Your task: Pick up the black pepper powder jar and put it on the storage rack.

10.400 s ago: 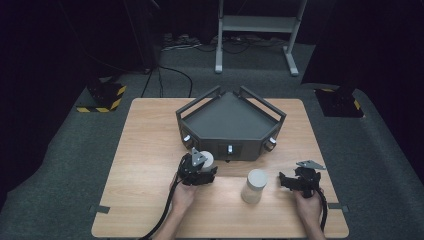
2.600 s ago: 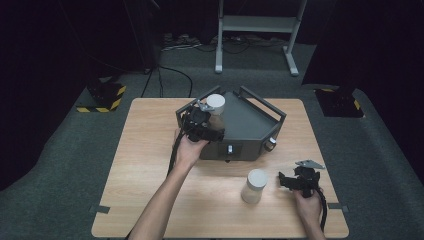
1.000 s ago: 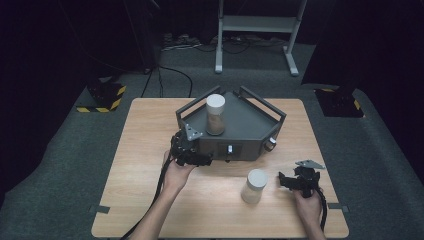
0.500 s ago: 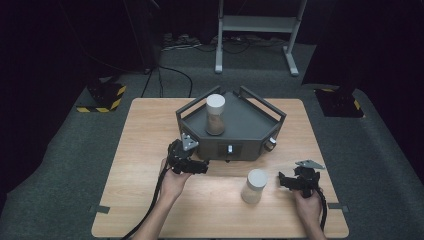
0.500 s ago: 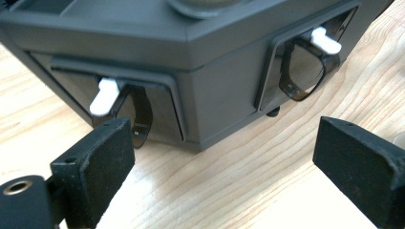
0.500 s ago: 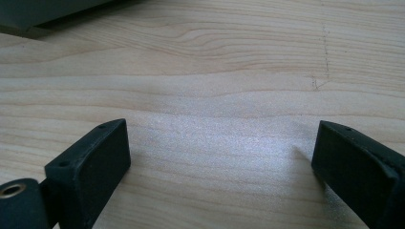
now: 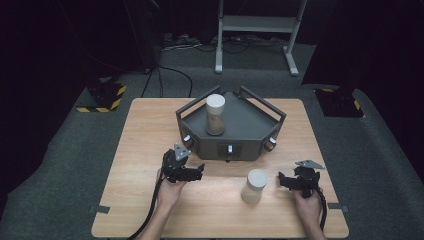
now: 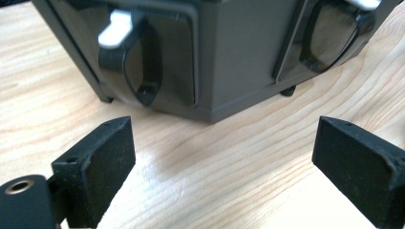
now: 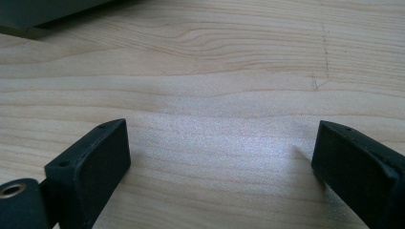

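Left gripper (image 7: 192,172), lower left of centre in the high view: jaws apart, empty. Right gripper (image 7: 290,181), lower right: jaws apart, empty. One jar (image 7: 215,114) stands upright on the dark tray (image 7: 250,122); placement judged complete. Second jar (image 7: 254,186) stands on the table (image 7: 145,130) just beside the right gripper, not yet moved.

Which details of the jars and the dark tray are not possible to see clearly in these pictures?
- Jar on the tray: brown contents too small to identify, high view.
- Jar on the table: contents too small to identify, high view.
- Dark tray: top cut off by the edge, white lever blurred, left gripper view.
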`<state>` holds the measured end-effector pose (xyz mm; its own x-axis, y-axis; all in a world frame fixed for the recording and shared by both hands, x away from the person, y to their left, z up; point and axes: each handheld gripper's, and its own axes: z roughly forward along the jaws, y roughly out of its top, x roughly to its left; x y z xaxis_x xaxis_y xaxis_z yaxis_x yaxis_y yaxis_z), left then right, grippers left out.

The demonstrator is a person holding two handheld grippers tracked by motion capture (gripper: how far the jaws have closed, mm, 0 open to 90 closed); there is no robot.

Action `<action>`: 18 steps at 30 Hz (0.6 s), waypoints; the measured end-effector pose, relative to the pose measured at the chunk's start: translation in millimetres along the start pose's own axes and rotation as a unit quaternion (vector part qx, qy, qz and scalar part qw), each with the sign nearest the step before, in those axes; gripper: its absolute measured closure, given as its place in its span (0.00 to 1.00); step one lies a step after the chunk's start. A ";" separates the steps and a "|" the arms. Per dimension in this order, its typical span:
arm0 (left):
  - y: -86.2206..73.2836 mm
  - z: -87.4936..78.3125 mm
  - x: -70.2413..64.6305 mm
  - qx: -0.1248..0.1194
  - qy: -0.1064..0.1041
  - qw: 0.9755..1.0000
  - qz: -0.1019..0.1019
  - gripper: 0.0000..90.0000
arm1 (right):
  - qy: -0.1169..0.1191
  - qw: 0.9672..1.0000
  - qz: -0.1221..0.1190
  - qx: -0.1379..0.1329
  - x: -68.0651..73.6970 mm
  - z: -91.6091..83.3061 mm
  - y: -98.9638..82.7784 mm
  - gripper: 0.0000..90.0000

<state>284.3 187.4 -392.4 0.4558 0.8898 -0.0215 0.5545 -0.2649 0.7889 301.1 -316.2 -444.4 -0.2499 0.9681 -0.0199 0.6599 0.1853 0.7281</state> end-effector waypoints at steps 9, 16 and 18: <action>-17.0 10.7 0.1 0.011 0.010 1.000 -0.009 0.08 | 0.000 1.000 0.000 0.000 0.2 0.1 0.0 0.06; -22.2 24.0 -0.9 0.045 0.024 0.999 -0.002 0.08 | -0.001 1.000 0.000 0.000 0.4 0.1 0.1 0.06; -24.0 27.1 1.1 0.051 0.026 0.998 -0.008 0.08 | 0.000 1.000 0.000 0.000 0.2 0.2 0.0 0.06</action>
<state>290.4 184.7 -428.0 0.4104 0.9119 -0.0003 0.6308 -0.2837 0.7222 301.2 -316.0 -444.5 -0.2501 0.9680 -0.0199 0.6593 0.1853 0.7287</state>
